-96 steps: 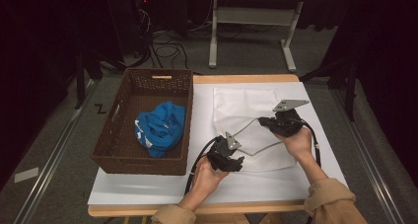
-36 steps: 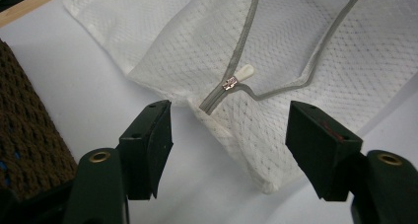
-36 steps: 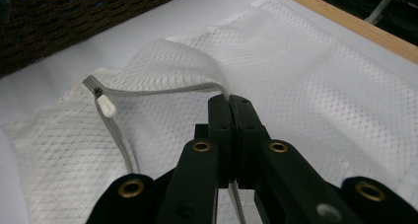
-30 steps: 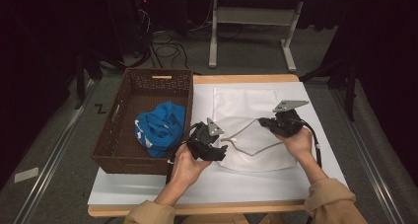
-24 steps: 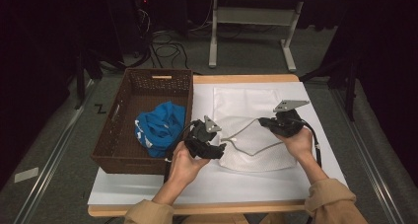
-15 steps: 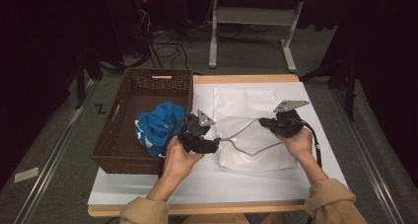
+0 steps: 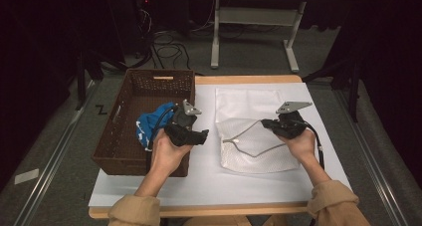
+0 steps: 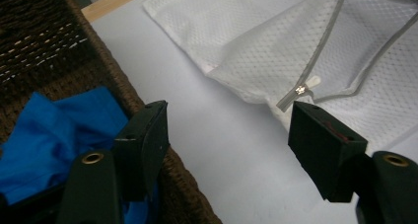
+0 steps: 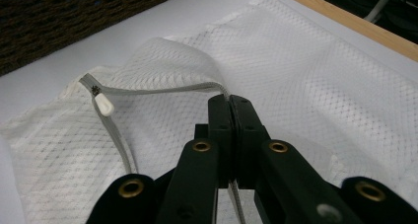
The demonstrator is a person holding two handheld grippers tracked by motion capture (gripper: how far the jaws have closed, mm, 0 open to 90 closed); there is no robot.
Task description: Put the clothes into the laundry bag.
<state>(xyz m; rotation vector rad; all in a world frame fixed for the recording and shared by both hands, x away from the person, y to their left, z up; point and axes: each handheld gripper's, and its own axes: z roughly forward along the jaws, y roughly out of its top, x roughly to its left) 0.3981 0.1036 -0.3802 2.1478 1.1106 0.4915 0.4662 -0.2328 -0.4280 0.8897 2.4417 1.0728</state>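
**Mesh bag held open at its zip while the other gripper heads for the basket**

The right gripper (image 7: 268, 124) is clenched on the grey zip edge of the white mesh laundry bag (image 7: 249, 136), which lies flat on the white table sheet (image 7: 209, 176) right of centre. Pinching that edge lifts 1 lip of the opening, so the mouth gapes towards the dark brown woven basket (image 7: 119, 131) and is ready to take something in. The hand behind it rests low on the bag, likely to keep the fabric from sliding.

The left gripper (image 7: 201, 135) holds nothing. Its 2 jaws stand apart and have just been opening further, with bare sheet between them. It hangs at the basket's near right corner, close to the crumpled blue cloth (image 7: 149, 129) lying inside; my guess is that the cloth is what it will fetch for the bag.

The right gripper view shows what the high view cannot: the jaws pressed tight on the zip tape, and the small white zip pull (image 9: 104, 104) sitting at the far end of the opening, so the zip is run fully back. The left gripper view shows the jaws straddling the basket's rim, 1 over the blue cloth (image 8: 54, 135), the other over the sheet near the bag's zip pull (image 8: 306, 85).
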